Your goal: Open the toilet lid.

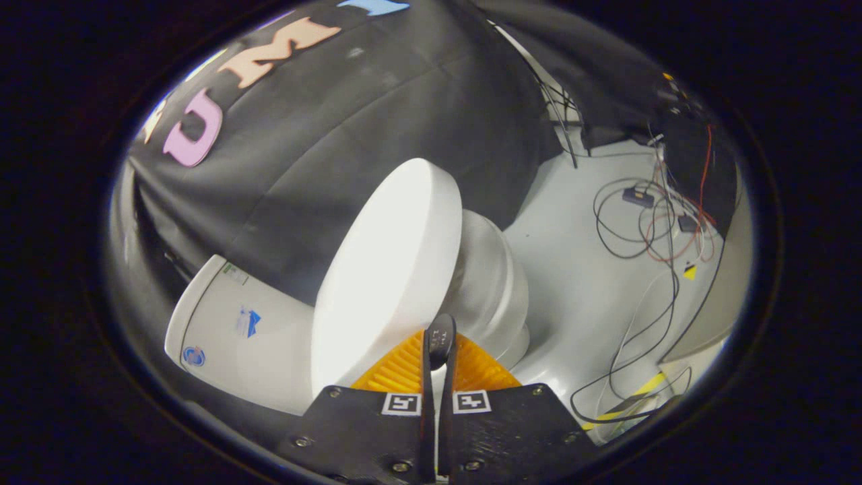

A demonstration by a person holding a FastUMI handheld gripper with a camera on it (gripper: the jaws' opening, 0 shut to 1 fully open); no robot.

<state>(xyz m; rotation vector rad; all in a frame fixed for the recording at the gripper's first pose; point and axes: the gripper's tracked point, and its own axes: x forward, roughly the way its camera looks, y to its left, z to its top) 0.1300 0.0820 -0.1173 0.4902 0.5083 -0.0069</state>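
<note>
Presently we find the fingers [439, 337] drawn together, tips at the edge of the toilet lid [387, 269], pinching nothing; we judge they could slip off and the lid drop.

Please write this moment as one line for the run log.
gripper: jaws shut on toilet lid rim | lid: lifted off bowl | tank: beside lid
</note>
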